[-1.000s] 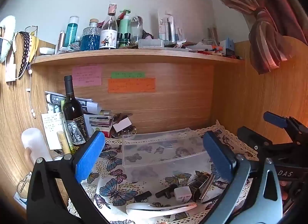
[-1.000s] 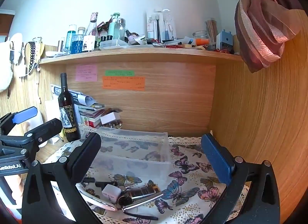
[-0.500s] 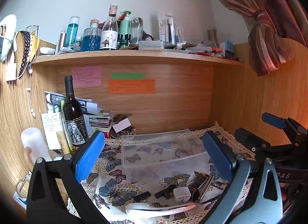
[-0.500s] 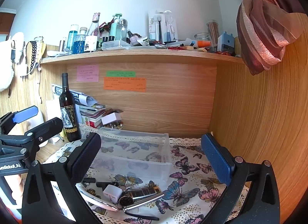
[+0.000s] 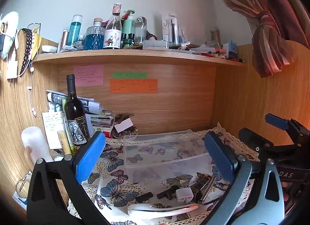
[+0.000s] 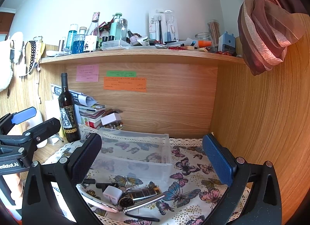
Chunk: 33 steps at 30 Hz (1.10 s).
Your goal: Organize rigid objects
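A clear plastic bin (image 5: 164, 153) (image 6: 135, 153) stands empty on the butterfly cloth (image 5: 112, 188) (image 6: 193, 178). In front of it lies a heap of small rigid things: a white spoon (image 5: 160, 208), a white plug cube (image 5: 184, 195) (image 6: 112, 194), black adapters (image 5: 167, 192), a dark metal lighter (image 6: 145, 194) and a metal bar (image 6: 145, 202). My left gripper (image 5: 155, 159) is open and empty above the heap. My right gripper (image 6: 153, 159) is open and empty, to the right of the left one. Each shows in the other's view.
A dark wine bottle (image 5: 75, 114) (image 6: 67, 110) stands at the back left beside stacked books (image 6: 93, 114) and papers. A white bottle (image 5: 34, 145) stands further left. A crowded shelf (image 5: 135, 52) runs overhead. A wooden wall (image 6: 261, 118) closes the right side.
Both grippers have drifted slightly, so the bin and heap sit a little higher in view. Nothing was taken or let go.
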### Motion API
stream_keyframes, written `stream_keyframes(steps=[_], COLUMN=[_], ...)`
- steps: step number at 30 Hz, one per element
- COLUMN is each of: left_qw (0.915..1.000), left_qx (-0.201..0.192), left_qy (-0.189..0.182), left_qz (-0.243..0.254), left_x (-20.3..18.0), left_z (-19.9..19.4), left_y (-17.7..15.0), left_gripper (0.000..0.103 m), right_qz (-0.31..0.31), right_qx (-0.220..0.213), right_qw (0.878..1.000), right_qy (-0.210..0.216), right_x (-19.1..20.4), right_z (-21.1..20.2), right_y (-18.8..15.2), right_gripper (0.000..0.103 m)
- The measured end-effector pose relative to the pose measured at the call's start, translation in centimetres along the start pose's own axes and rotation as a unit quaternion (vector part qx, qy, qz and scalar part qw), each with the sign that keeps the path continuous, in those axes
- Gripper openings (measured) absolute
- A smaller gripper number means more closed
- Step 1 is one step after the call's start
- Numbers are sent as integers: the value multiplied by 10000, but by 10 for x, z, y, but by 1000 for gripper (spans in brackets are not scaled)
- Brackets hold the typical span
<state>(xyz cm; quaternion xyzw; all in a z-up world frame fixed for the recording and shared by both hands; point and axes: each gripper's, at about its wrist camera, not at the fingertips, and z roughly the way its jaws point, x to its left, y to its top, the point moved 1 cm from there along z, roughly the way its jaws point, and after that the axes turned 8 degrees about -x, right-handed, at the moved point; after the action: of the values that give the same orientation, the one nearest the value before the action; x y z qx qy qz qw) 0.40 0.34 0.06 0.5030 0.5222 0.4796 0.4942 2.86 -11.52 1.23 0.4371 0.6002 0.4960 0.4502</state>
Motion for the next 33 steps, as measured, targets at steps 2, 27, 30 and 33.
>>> stream_keyframes(steps=[2, 27, 30, 33], left_qw=[10000, 10000, 10000, 10000], left_qx=[10, 21, 21, 15], left_qy=[-3, -21, -20, -33], left_qz=[-6, 16, 18, 21], left_x=[0, -2, -2, -3], left_z=[0, 2, 2, 3], left_y=[0, -1, -1, 0], left_gripper=[103, 103, 103, 103], right_qz=[-25, -10, -7, 6], right_qx=[9, 19, 14, 25], right_qw=[10000, 10000, 10000, 10000], right_qy=[-32, -30, -40, -39], right_x=[0, -2, -1, -2], right_z=[1, 0, -1, 0], right_y=[0, 2, 2, 2], right_gripper=[103, 103, 103, 103])
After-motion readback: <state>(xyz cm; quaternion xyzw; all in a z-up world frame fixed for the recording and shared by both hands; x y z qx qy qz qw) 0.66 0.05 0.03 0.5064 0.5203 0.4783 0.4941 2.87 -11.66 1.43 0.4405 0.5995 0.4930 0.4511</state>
